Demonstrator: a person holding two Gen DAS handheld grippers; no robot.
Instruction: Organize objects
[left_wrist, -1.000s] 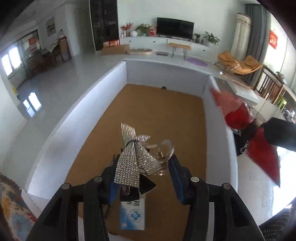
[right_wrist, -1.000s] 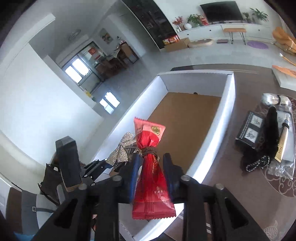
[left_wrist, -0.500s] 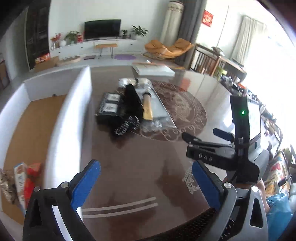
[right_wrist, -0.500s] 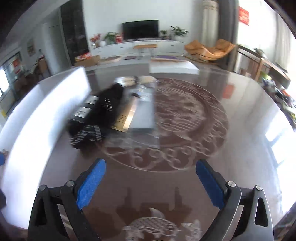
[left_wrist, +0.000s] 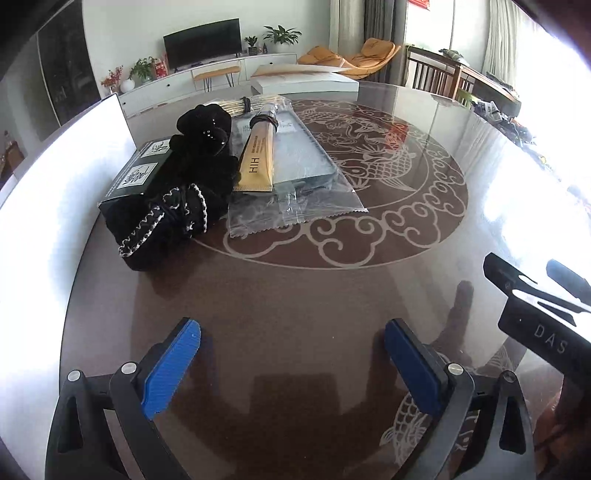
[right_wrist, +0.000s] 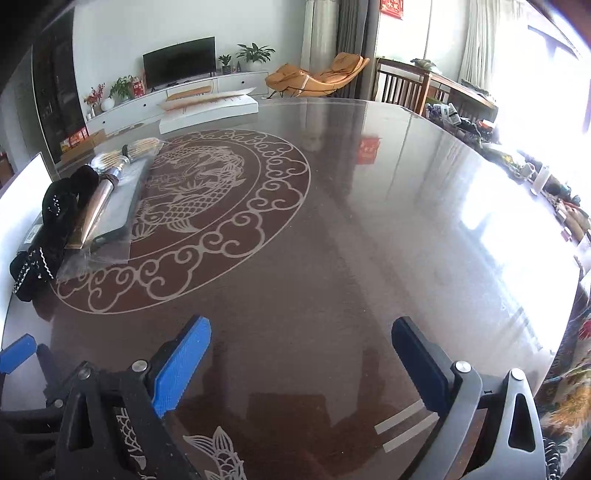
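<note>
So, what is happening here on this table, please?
A person is tidying small objects off a dark glossy table with a hand-held tool in each hand. Both the left tool and the right tool have just been opening and hold nothing now. The remaining pile lies beside a white box wall: a black fabric accessory with white trim, a gold tube, a black printed box and a clear plastic packet. Nothing is gripped yet.

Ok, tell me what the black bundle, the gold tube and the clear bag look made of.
Black bundle: soft fabric, probably velvet, matte with white stitched trim. Gold tube: likely plastic laminate, satin sheen, crimped end. Clear bag: thin glossy plastic film, wrinkled, glaring.
</note>
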